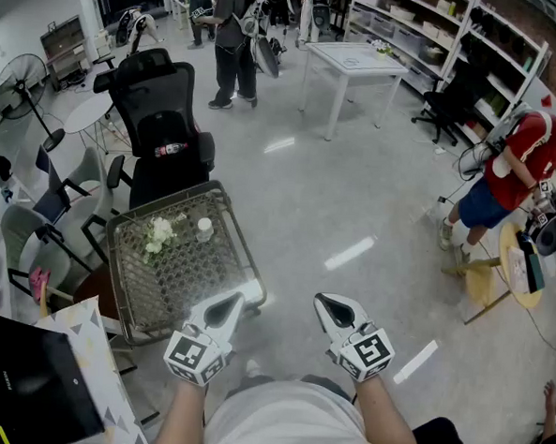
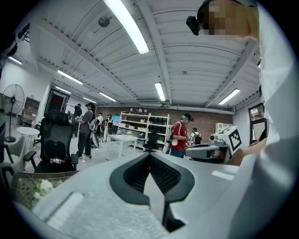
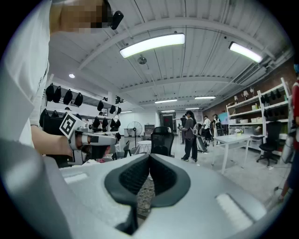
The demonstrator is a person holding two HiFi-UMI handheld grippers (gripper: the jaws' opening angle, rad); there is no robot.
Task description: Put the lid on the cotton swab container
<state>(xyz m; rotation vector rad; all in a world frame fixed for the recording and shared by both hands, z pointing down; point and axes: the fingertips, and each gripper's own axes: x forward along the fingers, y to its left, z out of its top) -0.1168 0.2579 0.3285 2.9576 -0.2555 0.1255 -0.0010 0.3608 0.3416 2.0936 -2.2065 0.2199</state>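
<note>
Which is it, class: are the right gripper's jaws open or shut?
Shut. In the right gripper view, the right gripper shows its two jaws meeting at the tips, with nothing held between them.

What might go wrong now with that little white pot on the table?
1. The white pot stands close to the flowers, so a reaching gripper might brush them or tip the pot.
2. The left gripper and right gripper are both shut and empty; unless they open first, they may just push things across the table.
</note>
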